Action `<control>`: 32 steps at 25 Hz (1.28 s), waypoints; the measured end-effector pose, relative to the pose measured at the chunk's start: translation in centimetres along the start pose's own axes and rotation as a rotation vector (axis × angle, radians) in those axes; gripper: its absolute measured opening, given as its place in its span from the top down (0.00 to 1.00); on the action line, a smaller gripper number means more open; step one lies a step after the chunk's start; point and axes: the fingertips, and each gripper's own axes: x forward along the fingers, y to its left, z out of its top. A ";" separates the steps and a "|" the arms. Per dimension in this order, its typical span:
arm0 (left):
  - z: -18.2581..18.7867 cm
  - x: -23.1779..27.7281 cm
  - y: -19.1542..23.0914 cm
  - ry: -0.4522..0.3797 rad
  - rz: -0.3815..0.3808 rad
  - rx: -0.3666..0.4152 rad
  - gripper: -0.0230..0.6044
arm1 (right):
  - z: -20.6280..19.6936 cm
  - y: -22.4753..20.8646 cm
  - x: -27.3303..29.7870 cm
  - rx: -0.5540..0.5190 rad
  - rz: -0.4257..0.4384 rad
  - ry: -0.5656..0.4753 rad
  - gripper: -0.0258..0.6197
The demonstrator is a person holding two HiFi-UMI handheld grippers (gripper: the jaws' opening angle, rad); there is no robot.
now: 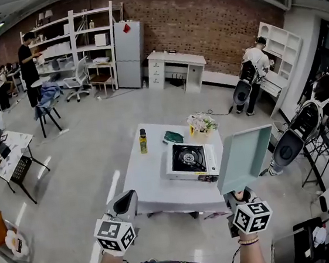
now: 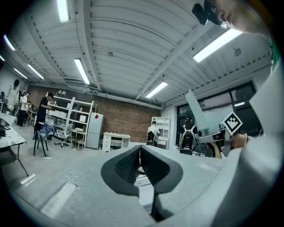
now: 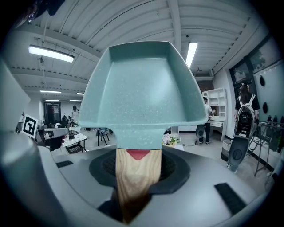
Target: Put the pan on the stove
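Brick walls backed the white table (image 1: 153, 185) bearing the stove (image 1: 190, 160). From your head view, you held the square teal pan (image 1: 244, 157) upright in the air, apart from the stove, in your right gripper (image 1: 239, 198). Your left gripper (image 2: 140, 165) was clenched on nothing. Your right gripper's view showed its jaws clamped on the pan's wooden handle (image 3: 135, 177), with the speckled basin above.

The right tool (image 1: 239, 198) holds the teal pan (image 1: 244, 157) upright, near the stove (image 1: 190, 160) on the white table (image 1: 150, 185).
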 end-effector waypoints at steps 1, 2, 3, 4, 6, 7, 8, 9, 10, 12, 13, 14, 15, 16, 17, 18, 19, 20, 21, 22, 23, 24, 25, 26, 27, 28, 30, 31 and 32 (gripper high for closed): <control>0.1 0.3 0.9 0.002 -0.005 0.002 0.93 | 0.3 0.4 0.7 0.000 -0.006 -0.003 0.73; 0.1 0.6 1.8 0.004 -0.010 0.004 0.93 | 0.6 0.9 1.4 0.000 -0.011 -0.007 0.73; 0.2 1.0 2.6 0.006 -0.015 0.005 0.93 | 0.9 1.3 2.1 0.002 -0.015 -0.010 0.73; 0.2 1.3 3.3 0.008 -0.022 0.004 0.93 | 1.1 1.7 2.7 0.005 -0.018 -0.012 0.73; 0.2 2.0 4.2 0.013 -0.038 0.003 0.93 | 1.2 2.2 3.6 0.011 -0.026 -0.011 0.73; 0.1 2.5 4.6 0.017 -0.047 0.003 0.93 | 1.2 2.4 4.1 0.014 -0.030 -0.008 0.73; 0.1 2.9 4.8 0.021 -0.057 0.004 0.93 | 1.2 2.6 4.4 0.017 -0.034 -0.006 0.73; 0.0 3.3 4.9 0.024 -0.067 0.004 0.93 | 1.2 2.7 4.7 0.019 -0.038 -0.004 0.73; -0.1 3.7 5.0 0.027 -0.077 0.003 0.93 | 1.2 2.7 5.0 0.021 -0.041 -0.002 0.73; -0.1 4.5 5.0 0.032 -0.091 -0.001 0.93 | 1.4 2.6 5.4 0.018 -0.047 0.005 0.73; -0.1 5.0 4.8 0.033 -0.096 -0.004 0.93 | 1.4 2.3 5.6 0.015 -0.049 0.009 0.73; -0.2 5.5 4.4 0.034 -0.100 -0.008 0.93 | 1.3 1.8 5.9 0.013 -0.049 0.013 0.73; -0.3 6.1 4.1 0.034 -0.103 -0.010 0.93 | 1.3 1.3 6.3 0.013 -0.046 0.016 0.73; -0.3 6.7 3.8 0.033 -0.104 -0.009 0.93 | 1.3 0.8 6.7 0.015 -0.042 0.015 0.73; -0.2 7.2 3.7 0.031 -0.103 -0.007 0.93 | 1.4 0.4 7.2 0.016 -0.036 0.013 0.73; -0.1 7.8 3.7 0.029 -0.101 -0.005 0.93 | 1.6 0.2 7.8 0.017 -0.029 0.009 0.73; 0.0 8.2 3.6 0.029 -0.100 -0.009 0.93 | 1.7 0.1 8.3 0.017 -0.022 0.007 0.73; 0.1 8.6 3.3 0.030 -0.104 -0.019 0.93 | 1.9 -0.1 8.7 0.015 -0.015 0.006 0.73; 0.2 9.0 2.8 0.029 -0.112 -0.032 0.93 | 2.1 -0.5 9.0 0.012 -0.009 0.006 0.73; 0.4 9.4 2.2 0.027 -0.118 -0.039 0.93 | 2.3 -0.9 9.3 0.010 -0.002 0.006 0.73; 0.6 9.9 1.6 0.024 -0.119 -0.037 0.93 | 2.4 -1.5 9.5 0.010 0.005 0.005 0.73; 0.8 10.4 1.1 0.021 -0.116 -0.030 0.93 | 2.5 -2.0 9.7 0.013 0.013 0.003 0.73; 1.0 11.0 0.6 0.019 -0.111 -0.022 0.93 | 2.5 -2.5 9.9 0.017 0.021 0.003 0.73; 1.2 11.5 0.2 0.016 -0.108 -0.017 0.93 | 2.5 -2.9 10.1 0.021 0.029 0.004 0.73; 1.3 12.0 -0.2 0.015 -0.106 -0.011 0.93 | 2.4 -3.2 10.3 0.023 0.035 0.006 0.73; 1.4 12.3 -0.5 0.015 -0.104 -0.003 0.93 | 2.3 -3.5 10.5 0.022 0.040 0.009 0.73; 1.5 12.8 -1.1 0.015 -0.095 0.014 0.93 | 2.1 -4.0 10.7 0.022 0.051 0.013 0.73; 1.5 13.0 -1.3 0.015 -0.090 0.019 0.93 | 1.9 -4.2 10.8 0.025 0.059 0.015 0.73; 1.5 13.1 -1.6 0.016 -0.086 0.023 0.93 | 1.7 -4.4 10.8 0.029 0.066 0.017 0.73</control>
